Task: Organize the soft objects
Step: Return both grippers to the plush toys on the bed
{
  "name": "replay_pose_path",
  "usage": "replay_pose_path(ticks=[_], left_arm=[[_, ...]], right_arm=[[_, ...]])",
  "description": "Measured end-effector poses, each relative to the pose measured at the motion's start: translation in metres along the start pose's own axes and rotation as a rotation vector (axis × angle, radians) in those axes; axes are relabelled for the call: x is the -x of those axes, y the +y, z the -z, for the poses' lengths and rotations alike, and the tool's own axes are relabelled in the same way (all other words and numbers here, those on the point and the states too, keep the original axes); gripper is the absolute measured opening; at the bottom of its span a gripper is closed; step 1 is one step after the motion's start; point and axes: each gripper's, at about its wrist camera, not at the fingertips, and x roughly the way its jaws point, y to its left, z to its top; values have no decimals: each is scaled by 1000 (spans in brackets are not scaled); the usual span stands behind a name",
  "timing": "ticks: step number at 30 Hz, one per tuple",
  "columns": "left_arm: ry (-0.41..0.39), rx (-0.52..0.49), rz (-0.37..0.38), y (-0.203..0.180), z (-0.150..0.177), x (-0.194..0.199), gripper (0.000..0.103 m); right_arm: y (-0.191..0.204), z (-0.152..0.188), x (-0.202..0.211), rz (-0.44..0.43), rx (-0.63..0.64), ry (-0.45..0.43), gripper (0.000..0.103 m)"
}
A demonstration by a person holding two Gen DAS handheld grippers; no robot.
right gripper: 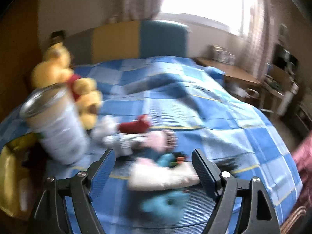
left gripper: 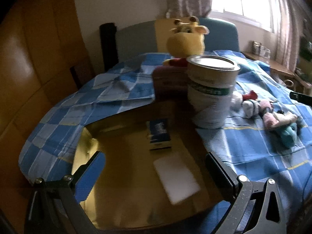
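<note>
Jaws spread on both grippers, nothing gripped — tin (left gripper: 211, 89) label's green lettering too blurred to read.

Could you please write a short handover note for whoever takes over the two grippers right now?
Left gripper: open, empty, above the open yellow box.
Right gripper: open, empty, above the pile of small soft toys on the blue checked bedspread.
A yellow plush toy sits behind the tin can.
Done: no soft toy visible in the box.
Left: the pile and the plush.
</note>
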Motion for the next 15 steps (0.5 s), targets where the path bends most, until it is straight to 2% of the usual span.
replay_pose_path(ticks=[5, 8, 15], left_arm=[[2, -39, 70, -27, -6, 0, 103], [8, -59, 110, -43, -8, -2, 103], [57, -108, 220, -82, -9, -10, 103]], right_arm=[[-59, 6, -11, 81, -191, -10, 82], [-86, 9, -9, 54, -332, -14, 82], [-109, 16, -6, 20, -463, -16, 82]])
